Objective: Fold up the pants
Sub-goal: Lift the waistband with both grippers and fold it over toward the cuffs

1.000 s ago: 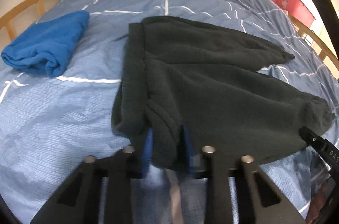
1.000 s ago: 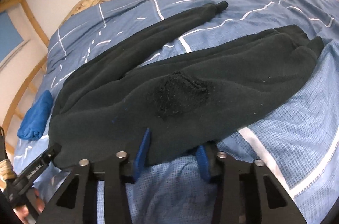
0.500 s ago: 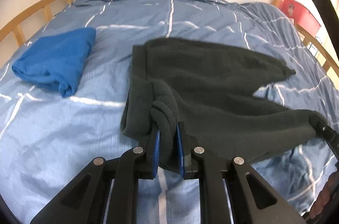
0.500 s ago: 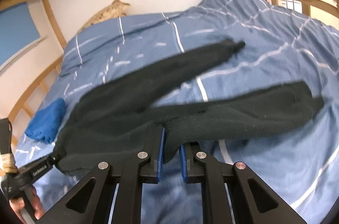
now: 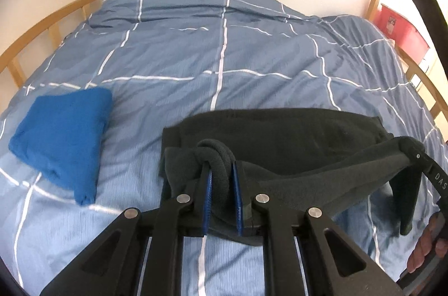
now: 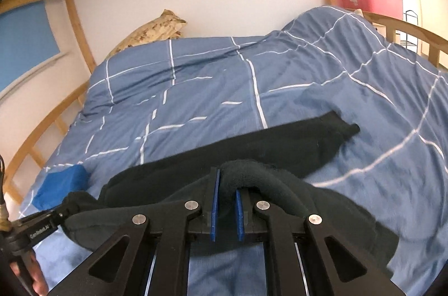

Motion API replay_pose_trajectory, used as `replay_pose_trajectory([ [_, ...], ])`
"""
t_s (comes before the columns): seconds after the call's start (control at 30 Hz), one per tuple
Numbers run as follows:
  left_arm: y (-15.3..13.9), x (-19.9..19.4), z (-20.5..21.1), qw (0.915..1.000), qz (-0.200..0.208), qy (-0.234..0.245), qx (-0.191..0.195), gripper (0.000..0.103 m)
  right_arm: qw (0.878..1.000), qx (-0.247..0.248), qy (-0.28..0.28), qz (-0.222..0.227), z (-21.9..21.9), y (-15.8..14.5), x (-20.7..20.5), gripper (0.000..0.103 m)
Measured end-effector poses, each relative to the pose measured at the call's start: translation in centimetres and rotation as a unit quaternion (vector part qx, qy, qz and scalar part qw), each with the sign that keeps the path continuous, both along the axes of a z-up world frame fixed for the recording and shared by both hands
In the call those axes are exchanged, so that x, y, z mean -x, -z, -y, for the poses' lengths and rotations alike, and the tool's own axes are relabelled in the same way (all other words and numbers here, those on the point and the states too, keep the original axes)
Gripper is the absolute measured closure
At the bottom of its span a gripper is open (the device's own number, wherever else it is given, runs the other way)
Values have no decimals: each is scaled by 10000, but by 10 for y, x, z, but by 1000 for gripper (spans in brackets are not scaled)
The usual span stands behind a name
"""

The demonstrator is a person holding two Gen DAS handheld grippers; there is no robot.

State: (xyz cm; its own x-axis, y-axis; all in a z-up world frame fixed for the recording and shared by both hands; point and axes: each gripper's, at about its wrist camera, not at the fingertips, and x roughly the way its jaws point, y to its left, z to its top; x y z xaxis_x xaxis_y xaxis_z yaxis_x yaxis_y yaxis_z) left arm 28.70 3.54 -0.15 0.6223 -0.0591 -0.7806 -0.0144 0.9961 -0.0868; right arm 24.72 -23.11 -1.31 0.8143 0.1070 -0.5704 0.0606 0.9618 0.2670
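Left wrist view: the left gripper (image 5: 221, 184) is clamped on the rolled waistband edge of the black pants (image 5: 294, 139), which a second ago lay spread on the bed (image 5: 224, 49) and now hang lifted near its front edge, right of the blue folded cloth (image 5: 61, 142), so the lengthwise fold looks underway. Right wrist view: the right gripper (image 6: 226, 195) is pinched shut on the near leg, held level and raised, and the far leg's cuff seems (blurry) to trail toward the bed's right side.
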Motion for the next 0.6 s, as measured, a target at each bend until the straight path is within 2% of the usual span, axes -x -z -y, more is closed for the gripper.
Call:
replay_pose_trajectory([
  [0.1,2,-21,2,9999,-46,10,-91,89,9998,-41,-14,-172,3,1,-28,92],
  [0.23,11,-48,4,9996,-60,104,-266,89,9992,144,-106,-348,0,7,-65,93],
  [0.5,38,-101,-3,9989,-380,122,-249,89,9961,354,-195,-788,-8,35,-132,93],
  [0.6,50,-115,-4,9982,-471,150,-353,88,9947,429,-220,-904,-13,46,-150,93],
])
